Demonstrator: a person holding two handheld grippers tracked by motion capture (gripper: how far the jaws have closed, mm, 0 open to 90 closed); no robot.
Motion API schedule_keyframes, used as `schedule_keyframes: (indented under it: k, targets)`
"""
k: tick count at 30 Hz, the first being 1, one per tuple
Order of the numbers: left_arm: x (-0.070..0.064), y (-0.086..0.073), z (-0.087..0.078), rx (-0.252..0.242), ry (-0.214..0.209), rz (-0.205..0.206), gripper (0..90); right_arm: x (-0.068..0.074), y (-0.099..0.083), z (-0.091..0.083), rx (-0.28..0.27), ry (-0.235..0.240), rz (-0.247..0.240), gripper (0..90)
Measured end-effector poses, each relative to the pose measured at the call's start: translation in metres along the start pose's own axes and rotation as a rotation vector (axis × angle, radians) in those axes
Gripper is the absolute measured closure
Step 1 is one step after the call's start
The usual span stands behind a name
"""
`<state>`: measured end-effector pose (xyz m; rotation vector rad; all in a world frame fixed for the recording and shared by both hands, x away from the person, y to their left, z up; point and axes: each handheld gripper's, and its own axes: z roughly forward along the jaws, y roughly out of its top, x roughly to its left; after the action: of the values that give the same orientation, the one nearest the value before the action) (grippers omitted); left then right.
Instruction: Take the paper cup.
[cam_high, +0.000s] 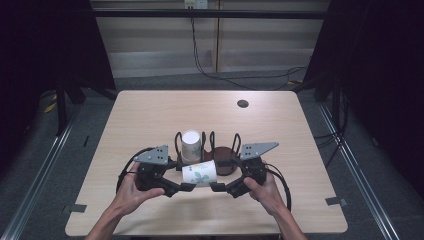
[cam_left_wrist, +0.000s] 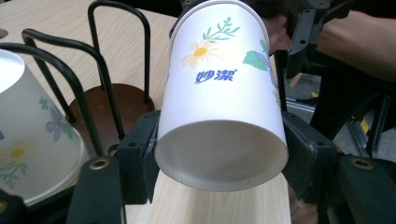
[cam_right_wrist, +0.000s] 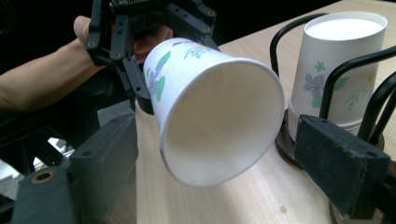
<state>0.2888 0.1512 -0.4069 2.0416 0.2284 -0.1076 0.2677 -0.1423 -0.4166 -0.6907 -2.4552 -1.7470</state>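
Note:
A white paper cup with a flower print (cam_high: 200, 173) lies on its side just above the table, in front of the rack. My left gripper (cam_high: 186, 188) is shut on its base end, both jaws pressed to the cup's (cam_left_wrist: 219, 116) sides. The cup's open mouth (cam_right_wrist: 224, 126) faces my right gripper (cam_high: 216, 187), which stands open, a jaw on either side of the rim and apart from it. A second flowered cup (cam_high: 191, 144) stands upside down in the black wire rack (cam_high: 223, 151). That cup also shows in the left gripper view (cam_left_wrist: 28, 140) and the right gripper view (cam_right_wrist: 343, 65).
The rack has a brown round base (cam_left_wrist: 116, 107) and several wire loops (cam_left_wrist: 119, 28). A dark round hole (cam_high: 243, 103) sits near the table's far edge. Cables (cam_high: 220, 75) trail over the floor behind the wooden table (cam_high: 150, 115).

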Motion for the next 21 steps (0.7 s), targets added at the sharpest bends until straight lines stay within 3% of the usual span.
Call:
schedule_keyframes:
  k: [8, 21]
  targets:
    - [-0.0008, 0.0004, 0.0004, -0.019, -0.008, -0.004, 37.0, -0.0013, -0.0017, 0.001, -0.051, 0.031, 0.017, 13.5]
    - [-0.0033, 0.003, 0.0012, -0.032, -0.025, -0.003, 36.9, -0.0014, -0.0019, 0.0048, -0.076, 0.049, 0.033, 13.4]
